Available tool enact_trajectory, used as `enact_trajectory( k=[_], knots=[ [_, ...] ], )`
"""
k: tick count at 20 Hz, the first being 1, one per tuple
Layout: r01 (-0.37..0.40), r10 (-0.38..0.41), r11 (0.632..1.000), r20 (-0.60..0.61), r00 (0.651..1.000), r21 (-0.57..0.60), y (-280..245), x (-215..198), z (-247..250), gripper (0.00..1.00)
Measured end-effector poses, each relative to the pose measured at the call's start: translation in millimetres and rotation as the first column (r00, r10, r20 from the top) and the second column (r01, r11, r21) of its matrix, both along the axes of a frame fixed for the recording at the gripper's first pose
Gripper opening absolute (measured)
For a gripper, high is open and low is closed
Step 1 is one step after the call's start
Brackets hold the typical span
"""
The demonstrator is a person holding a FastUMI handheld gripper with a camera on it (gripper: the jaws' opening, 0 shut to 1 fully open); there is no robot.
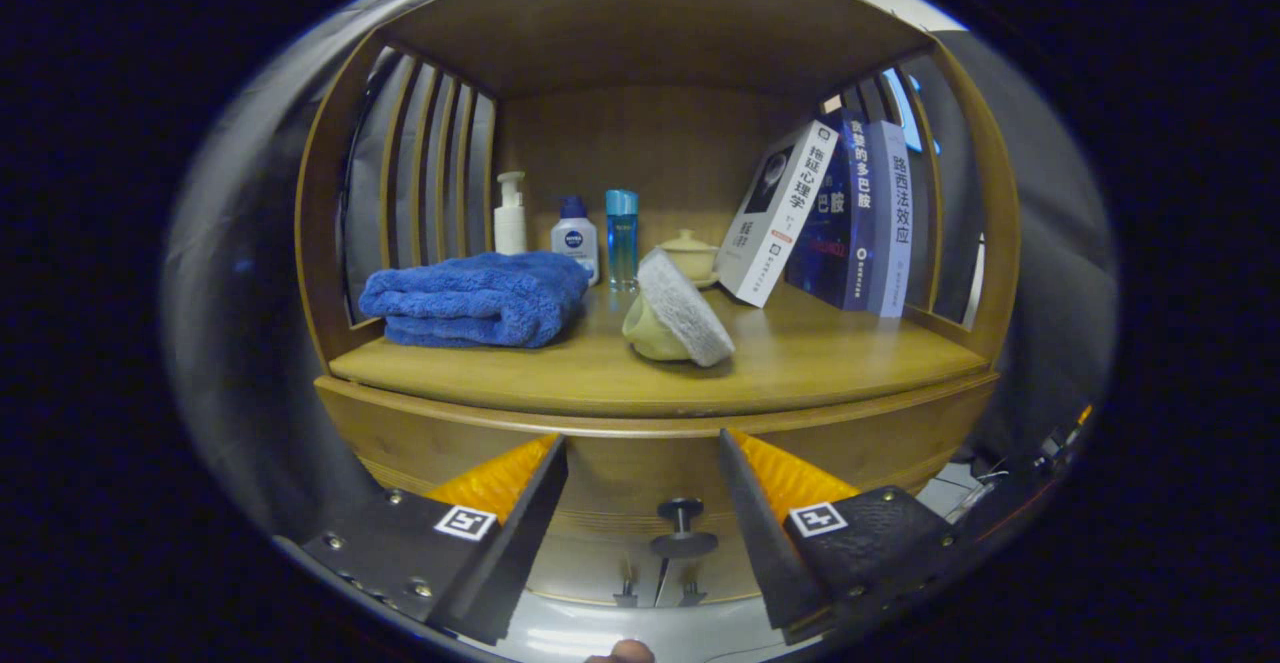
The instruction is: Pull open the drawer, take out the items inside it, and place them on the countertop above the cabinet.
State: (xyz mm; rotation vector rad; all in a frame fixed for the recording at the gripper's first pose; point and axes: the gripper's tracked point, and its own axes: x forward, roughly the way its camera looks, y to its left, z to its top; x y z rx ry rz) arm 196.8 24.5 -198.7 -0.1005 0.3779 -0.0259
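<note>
gripper (643,463) with fingers spread wide, holding nothing, facing a wooden cabinet. between the fingers, just ahead, a dark round drawer knob (682,525) on the curved wooden drawer front (630,473); whether the drawer is shut cannot be told. on the smooth wooden bench (800,363) beyond: a folded plush blue towel (475,298) at left, a yellow-green sponge with grey scouring pad (678,323) at centre, three leaning books (830,213) at right, and bottles (570,228) at the far wall.

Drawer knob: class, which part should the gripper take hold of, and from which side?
Grip the drawer knob by its thin stem behind the round cap, coming straight from the front. The open gripper already straddles it, and the cap would likely stop the fingers slipping off when pulling.
</note>
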Motion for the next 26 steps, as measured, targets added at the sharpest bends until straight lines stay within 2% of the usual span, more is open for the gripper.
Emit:
enact_trajectory(
  k=[3, 6, 10, 14, 16, 21, 26],
  knots=[
    [-0.015, 0.015, 1.0, 0.007, 1.0, -0.007, -1.8, -9.7, 16.1, 0.91],
    [0.003, -0.004, 1.0, 0.085, 0.996, 0.02, -12.7, -26.6, 68.3, 0.91],
    [0.07, -0.068, 0.998, 0.19, 0.98, -0.005, -52.6, -69.1, 147.4, 0.92],
    [0.157, -0.145, 0.987, 0.237, 0.961, -0.032, -108.3, -104.9, 190.8, 0.92],
    [0.182, -0.173, 0.983, 0.274, 0.946, -0.005, -130.7, -118.2, 207.2, 0.92],
    [0.257, -0.245, 0.967, 0.284, 0.927, -0.004, -203.4, -151.6, 211.7, 0.92],
    [0.271, -0.254, 0.963, 0.281, 0.925, -0.019, -252.7, -169.6, 203.0, 0.92]
  ],
)
